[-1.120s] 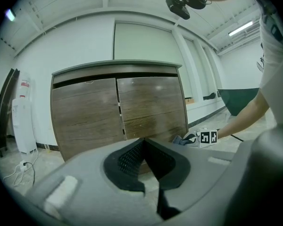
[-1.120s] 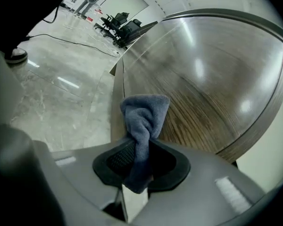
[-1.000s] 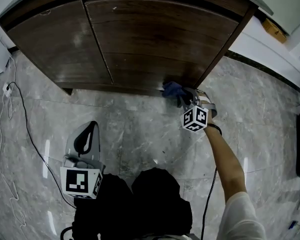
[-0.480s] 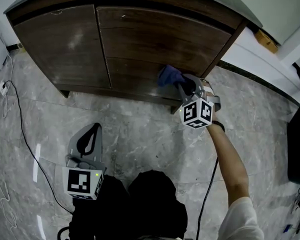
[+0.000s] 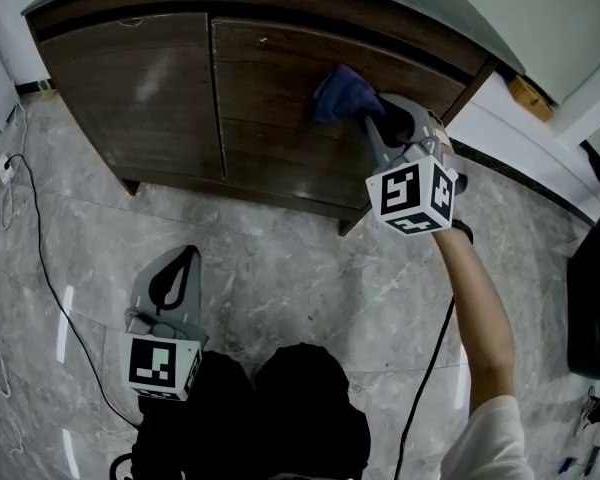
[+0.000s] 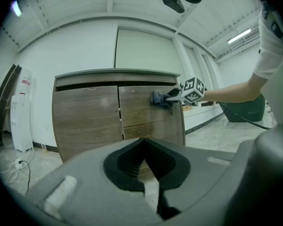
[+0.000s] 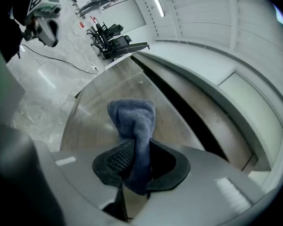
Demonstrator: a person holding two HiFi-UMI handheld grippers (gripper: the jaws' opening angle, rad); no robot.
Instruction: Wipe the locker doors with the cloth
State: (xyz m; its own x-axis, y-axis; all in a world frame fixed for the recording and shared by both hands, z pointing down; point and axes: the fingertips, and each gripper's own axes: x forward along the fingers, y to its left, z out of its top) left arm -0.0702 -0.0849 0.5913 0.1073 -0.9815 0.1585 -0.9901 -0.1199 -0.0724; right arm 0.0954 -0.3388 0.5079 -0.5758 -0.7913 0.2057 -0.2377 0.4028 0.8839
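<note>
Pressing against the upper part of the right door (image 5: 270,63) of the wooden locker (image 5: 130,8), the blue cloth (image 5: 338,93) is clenched in the right tongs (image 5: 368,120), with the person's bare forearm (image 5: 477,298) stretched out behind them. The head view places that contact near the door's top edge, to the right of the seam with the left door (image 5: 130,78). It does not show the grip itself. The right gripper view does: the cloth runs as a bunched fold down between the two pads, both closed on it, and its free end fans out over the wood ahead.

The left tongs (image 5: 187,258) hang low over the grey marble floor (image 5: 300,268), well apart from the locker. Their jaws are brought together with nothing between them, which the left gripper view confirms. That view alone shows the locker's whole front upright, with the cloth on the upper part of the right door. It also shows a tall white unit (image 6: 19,112) standing left of the locker. Only the head view shows a dark cable (image 5: 35,228) trailing across the floor at left.
</note>
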